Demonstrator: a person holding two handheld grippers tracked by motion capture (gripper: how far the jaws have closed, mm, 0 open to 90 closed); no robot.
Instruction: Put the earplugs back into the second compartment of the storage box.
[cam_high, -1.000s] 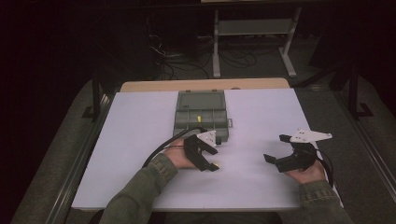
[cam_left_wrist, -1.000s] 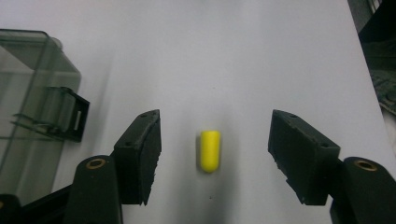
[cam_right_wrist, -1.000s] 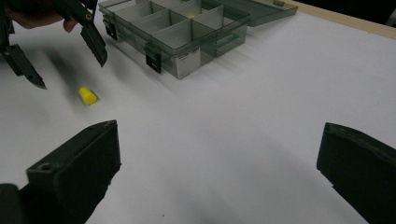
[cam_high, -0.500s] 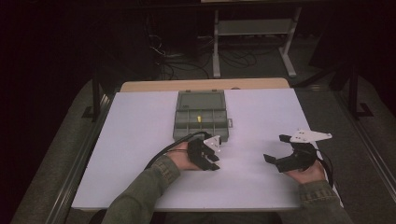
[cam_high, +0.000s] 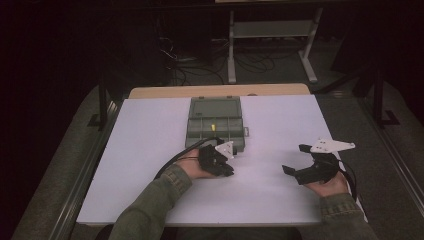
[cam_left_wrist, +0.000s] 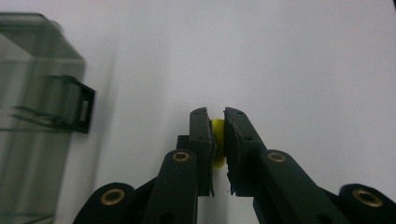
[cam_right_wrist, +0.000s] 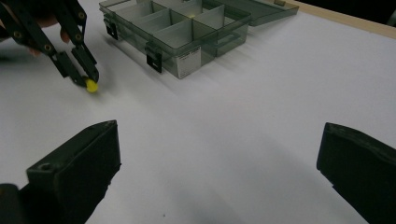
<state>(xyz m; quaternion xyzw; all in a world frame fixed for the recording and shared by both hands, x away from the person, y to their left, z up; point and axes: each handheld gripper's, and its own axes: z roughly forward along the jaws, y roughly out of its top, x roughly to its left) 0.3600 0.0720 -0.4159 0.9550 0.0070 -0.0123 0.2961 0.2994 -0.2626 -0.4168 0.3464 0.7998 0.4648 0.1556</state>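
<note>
So we've got the left gripper down on the white table, just in front of the compartment box, and its jaws are clamped on a small yellow piece that sits right at the tips, touching or almost touching the surface. From the right gripper view you can see the same yellow piece poking out below the left gripper's tips. The box has its lid folded back, and there's another yellow bit in one of the middle compartments, so our guess is this one belongs in there too.

If that's the plan, we'd lift straight up first, keep the squeeze steady since the piece is small and round-ish and could pop out sideways, then carry it over the front wall before letting go low inside a compartment.

The right gripper rests off to the right side, well apart from everything, jaws wide apart and holding nothing.

Compared to a second ago, the left hand has rolled and dropped toward the table, while the right gripper hasn't budged
</note>
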